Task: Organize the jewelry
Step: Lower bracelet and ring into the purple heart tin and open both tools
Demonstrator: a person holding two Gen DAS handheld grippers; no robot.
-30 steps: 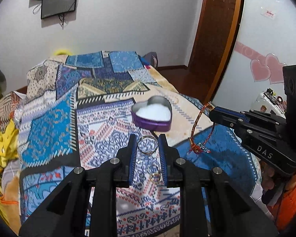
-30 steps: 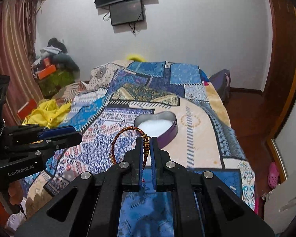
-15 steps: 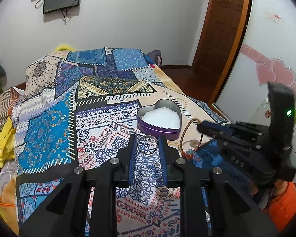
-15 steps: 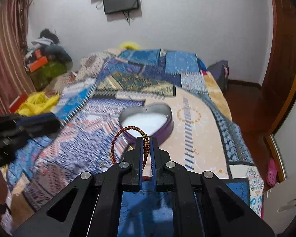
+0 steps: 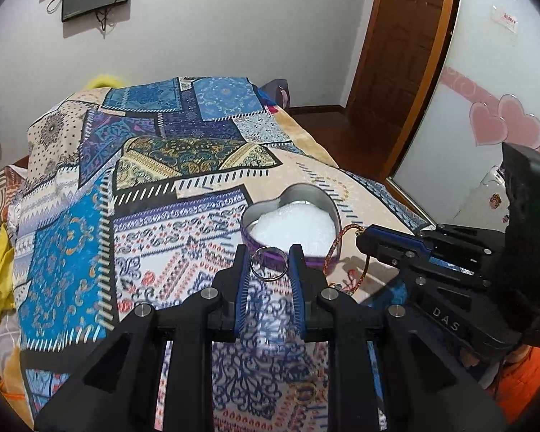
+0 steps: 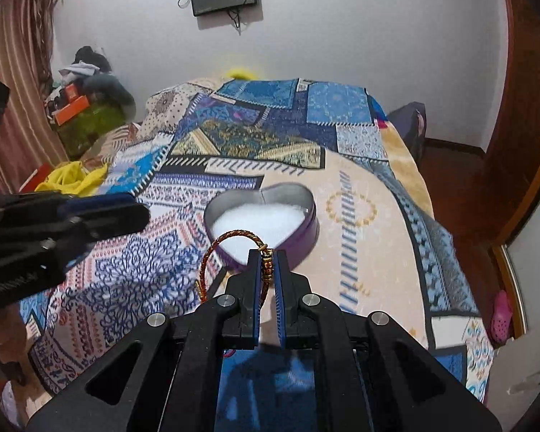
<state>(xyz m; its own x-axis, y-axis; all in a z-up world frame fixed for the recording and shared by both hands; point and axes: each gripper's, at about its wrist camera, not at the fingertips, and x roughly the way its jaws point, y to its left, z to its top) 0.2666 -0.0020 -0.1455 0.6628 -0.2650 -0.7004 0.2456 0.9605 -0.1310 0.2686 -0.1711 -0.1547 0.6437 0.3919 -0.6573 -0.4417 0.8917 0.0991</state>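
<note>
Your left gripper (image 5: 269,256) holds a silver ring (image 5: 269,264) between its two blue-padded fingertips, the jaws pressed against the ring's sides, just in front of the near edge of the heart-shaped tin (image 5: 333,206). The tin is purple outside, silver inside, with white filling (image 5: 294,228), and it sits on the patchwork bedspread (image 5: 90,216) toward the bed's right edge.

Your right gripper (image 6: 266,257) has its jaws closed on the knotted part of a red-and-gold braided bracelet (image 6: 234,235); the loop arches up and to the left of the fingertips, over the tin's (image 6: 307,199) near point. From the left wrist camera, the same bracelet (image 5: 342,237) hangs off the tip of your right gripper (image 5: 363,243), just beside the tin's right wall, its lower part close to the bedspread; whether it touches the cloth cannot be told.

A small gold ring (image 5: 305,392) lies on the bedspread at the near edge, below your left gripper's fingers. From the right wrist camera, your left gripper (image 6: 140,212) reaches in from the left, blurred, near the tin.
</note>
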